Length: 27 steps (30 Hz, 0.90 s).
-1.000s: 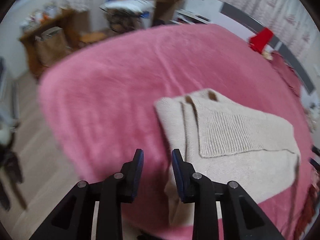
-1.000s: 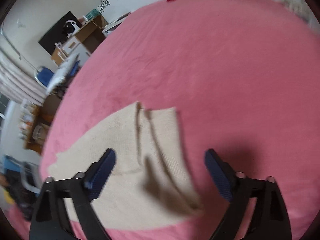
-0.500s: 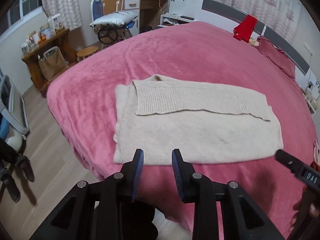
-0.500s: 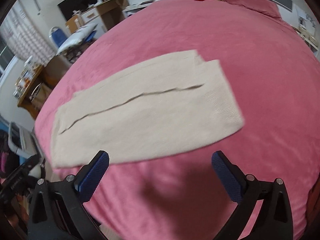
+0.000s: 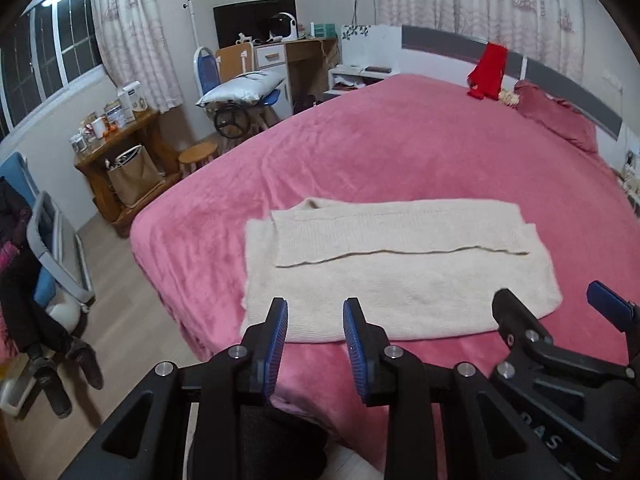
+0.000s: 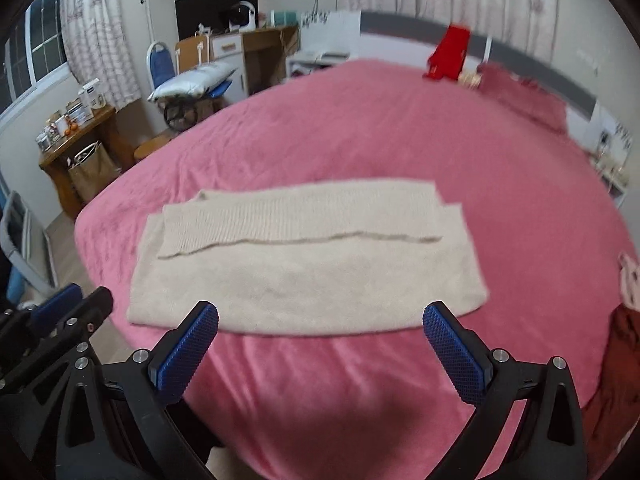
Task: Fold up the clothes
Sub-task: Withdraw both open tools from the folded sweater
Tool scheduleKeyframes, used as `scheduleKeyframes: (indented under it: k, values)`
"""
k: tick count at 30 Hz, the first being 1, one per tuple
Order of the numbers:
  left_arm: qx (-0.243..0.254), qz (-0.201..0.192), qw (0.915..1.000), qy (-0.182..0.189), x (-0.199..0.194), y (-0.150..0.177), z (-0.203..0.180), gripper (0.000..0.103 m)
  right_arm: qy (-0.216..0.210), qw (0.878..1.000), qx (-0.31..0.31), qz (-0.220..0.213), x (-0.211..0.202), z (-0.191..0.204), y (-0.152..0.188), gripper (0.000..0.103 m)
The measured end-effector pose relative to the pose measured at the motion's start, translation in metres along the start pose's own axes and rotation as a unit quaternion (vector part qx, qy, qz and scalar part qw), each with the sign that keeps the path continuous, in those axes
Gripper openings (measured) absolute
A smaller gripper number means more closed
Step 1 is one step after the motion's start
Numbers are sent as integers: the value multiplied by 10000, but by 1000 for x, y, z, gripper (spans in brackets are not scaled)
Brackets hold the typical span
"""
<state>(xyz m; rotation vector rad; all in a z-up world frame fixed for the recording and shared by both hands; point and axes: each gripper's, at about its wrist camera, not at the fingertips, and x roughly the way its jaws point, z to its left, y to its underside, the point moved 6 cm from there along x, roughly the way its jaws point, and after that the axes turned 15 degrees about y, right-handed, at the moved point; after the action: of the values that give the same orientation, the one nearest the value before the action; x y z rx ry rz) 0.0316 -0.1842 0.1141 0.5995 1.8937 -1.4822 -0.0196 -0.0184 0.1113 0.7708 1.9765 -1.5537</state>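
A beige knit sweater (image 5: 400, 280) (image 6: 304, 276) lies flat on the pink bed cover (image 5: 400, 152) (image 6: 360, 136), near the bed's front edge. It is folded into a long band, with a ribbed flap laid over its far half. My left gripper (image 5: 315, 340) hovers just short of the sweater's near left edge, its jaws a narrow gap apart with nothing between them. My right gripper (image 6: 320, 320) stands wide open and empty before the sweater's near edge. It also shows in the left wrist view as the right gripper (image 5: 556, 300), close beside the left one.
A red garment (image 5: 488, 68) hangs on the headboard beside a pink pillow (image 5: 556, 116). Dark red clothes (image 6: 624, 344) lie at the bed's right edge. Left of the bed are a wooden side table with a bag (image 5: 128, 168), a stool (image 5: 198, 152) and bare floor.
Both grippers have drawn back and risen from close over the sweater to the bed's front edge. The sweater now lies whole in view, untouched. The jaw openings look the same.
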Motion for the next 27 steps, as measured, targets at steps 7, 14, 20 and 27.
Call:
scheduleKeyframes:
  k: [7, 14, 20, 27]
  values:
    - [-44, -103, 9999, 75, -7, -2, -5, 28, 485, 9979, 172, -388, -18, -14, -11, 103]
    - [-58, -150, 9998, 128, -11, -1, -8, 28, 532, 9977, 296, -302, -17, -22, -9, 103]
    - [-151, -141, 9996, 188, -12, 1, -6, 28, 580, 9974, 276, -337, -18, -20, -7, 103]
    - [-203, -193, 9993, 231, -13, 2, -2, 28, 552, 9974, 266, -382, -22, -16, -7, 103]
